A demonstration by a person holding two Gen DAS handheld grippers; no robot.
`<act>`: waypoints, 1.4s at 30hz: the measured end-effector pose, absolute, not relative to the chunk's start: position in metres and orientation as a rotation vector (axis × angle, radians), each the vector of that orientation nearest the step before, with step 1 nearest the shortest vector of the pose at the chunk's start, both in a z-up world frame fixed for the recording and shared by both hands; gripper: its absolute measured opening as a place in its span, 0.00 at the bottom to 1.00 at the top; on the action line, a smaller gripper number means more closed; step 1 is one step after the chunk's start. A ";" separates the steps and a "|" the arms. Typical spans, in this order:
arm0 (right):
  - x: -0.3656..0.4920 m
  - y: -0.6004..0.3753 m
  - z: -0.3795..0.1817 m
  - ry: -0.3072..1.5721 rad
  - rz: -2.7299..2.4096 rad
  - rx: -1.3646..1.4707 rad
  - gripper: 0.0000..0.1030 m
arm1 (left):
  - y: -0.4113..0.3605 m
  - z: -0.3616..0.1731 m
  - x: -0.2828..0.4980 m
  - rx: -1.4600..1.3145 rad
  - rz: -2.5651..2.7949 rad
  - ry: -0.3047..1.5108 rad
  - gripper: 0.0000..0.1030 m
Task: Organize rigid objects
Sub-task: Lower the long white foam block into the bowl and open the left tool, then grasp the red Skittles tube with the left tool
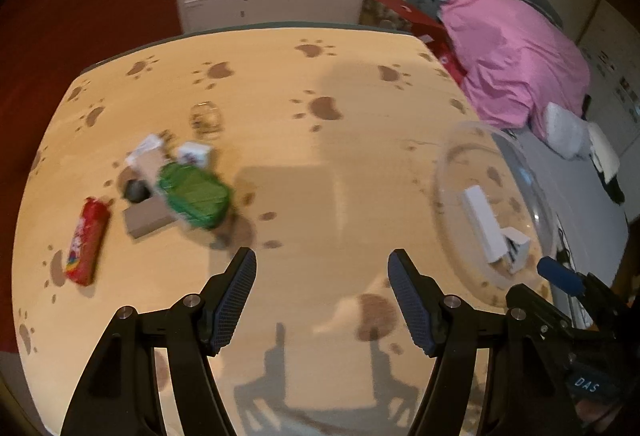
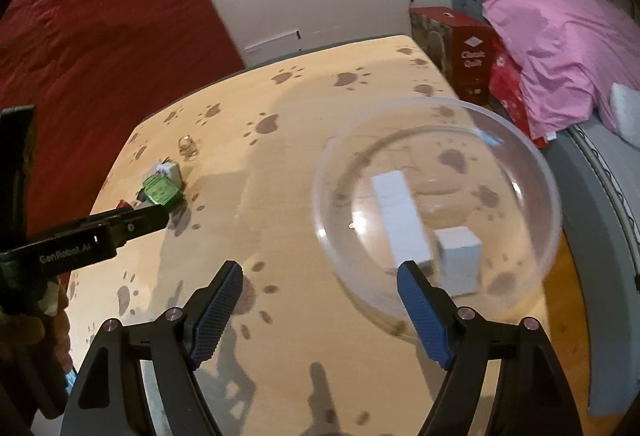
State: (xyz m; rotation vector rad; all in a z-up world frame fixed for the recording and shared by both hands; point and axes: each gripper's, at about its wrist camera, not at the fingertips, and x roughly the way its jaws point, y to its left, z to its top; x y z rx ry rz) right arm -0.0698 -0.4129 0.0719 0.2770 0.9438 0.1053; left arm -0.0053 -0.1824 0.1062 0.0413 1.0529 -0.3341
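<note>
Grippers left (image 1: 322, 294) and right (image 2: 320, 306) gape empty; long white box (image 2: 402, 218) lies lengthwise away.

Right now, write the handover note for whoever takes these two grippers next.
Left gripper: open, empty, over the table.
Right gripper: open, empty, in front of the clear bowl.
Done: two white boxes lie in the bowl, a long one and a short one.
Left: the pile on the far left of the table, with a green packet, a red tube, a brown box, a small glass jar and other small things too blurred to name.
</note>
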 end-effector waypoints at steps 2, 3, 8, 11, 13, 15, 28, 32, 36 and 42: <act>-0.066 -0.403 0.072 0.947 0.114 0.269 0.82 | -0.167 0.106 -0.004 0.029 -0.316 1.055 0.67; -0.065 -0.398 0.072 0.947 0.115 0.266 0.83 | -0.161 0.105 -0.003 0.025 -0.309 1.057 0.67; -0.058 -0.376 0.073 0.959 0.124 0.253 0.84 | -0.130 0.103 0.002 0.002 -0.268 1.063 0.67; -0.055 -0.365 0.070 0.971 0.126 0.251 0.86 | -0.112 0.101 0.006 -0.008 -0.246 1.068 0.67; -0.053 -0.357 0.069 0.980 0.126 0.252 0.87 | -0.101 0.099 0.009 -0.015 -0.234 1.068 0.67; -0.052 -0.350 0.068 0.985 0.121 0.248 0.87 | -0.088 0.097 0.011 -0.017 -0.218 1.069 0.67; -0.040 -0.298 0.062 1.040 0.169 0.210 0.88 | -0.007 0.078 0.038 -0.076 -0.113 1.097 0.67; -0.038 -0.285 0.061 1.048 0.178 0.198 0.88 | 0.009 0.074 0.045 -0.085 -0.094 1.100 0.67; -0.036 -0.276 0.061 1.059 0.184 0.189 0.88 | 0.020 0.068 0.051 -0.087 -0.083 1.107 0.67; -0.033 -0.266 0.059 1.072 0.191 0.181 0.88 | 0.029 0.053 0.063 -0.073 -0.085 1.127 0.67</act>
